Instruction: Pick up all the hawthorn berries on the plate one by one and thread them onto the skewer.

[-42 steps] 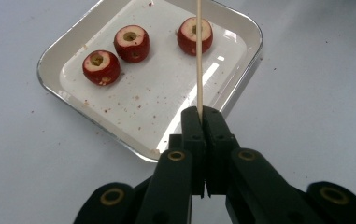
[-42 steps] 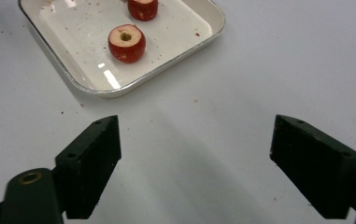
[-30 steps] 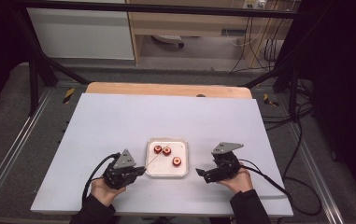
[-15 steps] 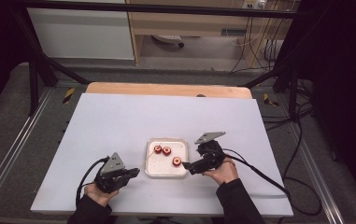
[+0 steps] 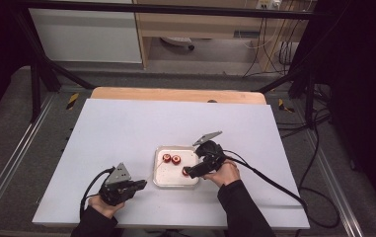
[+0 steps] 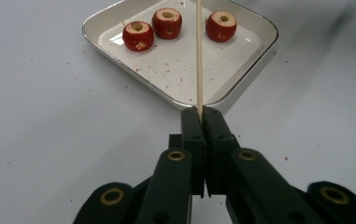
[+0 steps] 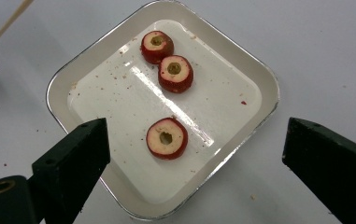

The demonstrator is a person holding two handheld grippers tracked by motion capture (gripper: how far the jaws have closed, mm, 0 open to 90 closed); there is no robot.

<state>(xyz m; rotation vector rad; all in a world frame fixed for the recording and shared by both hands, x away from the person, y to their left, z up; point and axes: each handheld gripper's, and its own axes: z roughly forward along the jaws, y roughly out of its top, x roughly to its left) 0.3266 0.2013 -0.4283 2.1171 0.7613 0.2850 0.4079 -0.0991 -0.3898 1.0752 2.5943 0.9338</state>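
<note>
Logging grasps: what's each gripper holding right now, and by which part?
Left gripper is shut on the skewer, clamped at its near end. Right gripper is open over the tray, holding nothing.

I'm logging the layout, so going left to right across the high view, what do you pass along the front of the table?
Left claw shut on the skewer → white tray → pair of red fruit pieces → single red fruit piece → right claw, open over the tray.

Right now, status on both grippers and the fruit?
Left gripper shut on skewer. Right gripper open above nearest fruit piece. Three pieces in tray. Nothing blocking.
</note>
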